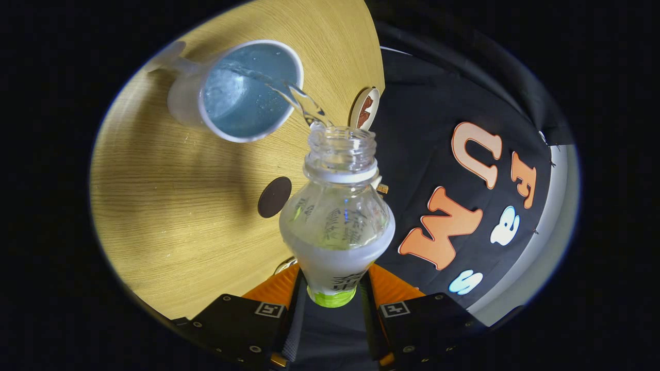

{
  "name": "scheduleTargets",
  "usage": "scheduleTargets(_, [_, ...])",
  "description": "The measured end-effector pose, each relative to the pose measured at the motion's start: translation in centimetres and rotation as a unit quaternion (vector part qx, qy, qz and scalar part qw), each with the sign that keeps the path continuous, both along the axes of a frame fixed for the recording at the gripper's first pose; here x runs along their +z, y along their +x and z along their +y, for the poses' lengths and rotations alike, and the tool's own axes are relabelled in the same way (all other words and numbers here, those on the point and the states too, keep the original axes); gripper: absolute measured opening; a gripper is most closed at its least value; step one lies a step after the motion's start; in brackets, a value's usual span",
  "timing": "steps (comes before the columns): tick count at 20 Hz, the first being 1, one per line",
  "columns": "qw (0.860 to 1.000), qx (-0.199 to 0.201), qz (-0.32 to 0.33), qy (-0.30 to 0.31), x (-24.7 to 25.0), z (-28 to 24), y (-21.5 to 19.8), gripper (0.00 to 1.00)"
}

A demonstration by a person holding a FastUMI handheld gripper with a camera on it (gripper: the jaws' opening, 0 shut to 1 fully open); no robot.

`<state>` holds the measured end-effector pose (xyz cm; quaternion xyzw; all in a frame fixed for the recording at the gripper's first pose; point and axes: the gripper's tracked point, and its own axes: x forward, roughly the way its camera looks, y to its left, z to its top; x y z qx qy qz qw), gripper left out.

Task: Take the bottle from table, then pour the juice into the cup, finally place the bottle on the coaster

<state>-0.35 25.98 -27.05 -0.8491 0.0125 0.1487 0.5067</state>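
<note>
My gripper (pixel 334 288) is shut on a clear plastic bottle (pixel 337 216) with a white and green label, held between both fingers with its open neck pointing forward and tilted. A thin stream of clear liquid (pixel 296 95) runs from the bottle's mouth into a white cup (pixel 242 90) that stands on the wooden table (pixel 170 206) beyond the fingers. The cup has a handle on its far side and holds liquid. A round coaster (pixel 365 108) with a pale rim and brown middle lies near the table's edge, just past the bottle's mouth.
A dark round disc (pixel 274 197) lies on the table beside the bottle's shoulder. The table's edge runs behind the bottle, with the booth's black cloth wall (pixel 464 170) beyond it.
</note>
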Motion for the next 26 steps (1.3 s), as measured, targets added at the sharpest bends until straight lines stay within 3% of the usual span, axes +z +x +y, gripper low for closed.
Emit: scheduleTargets(26, [0.999,0.020,-0.002,-0.043,0.72,0.82,0.68,0.53])
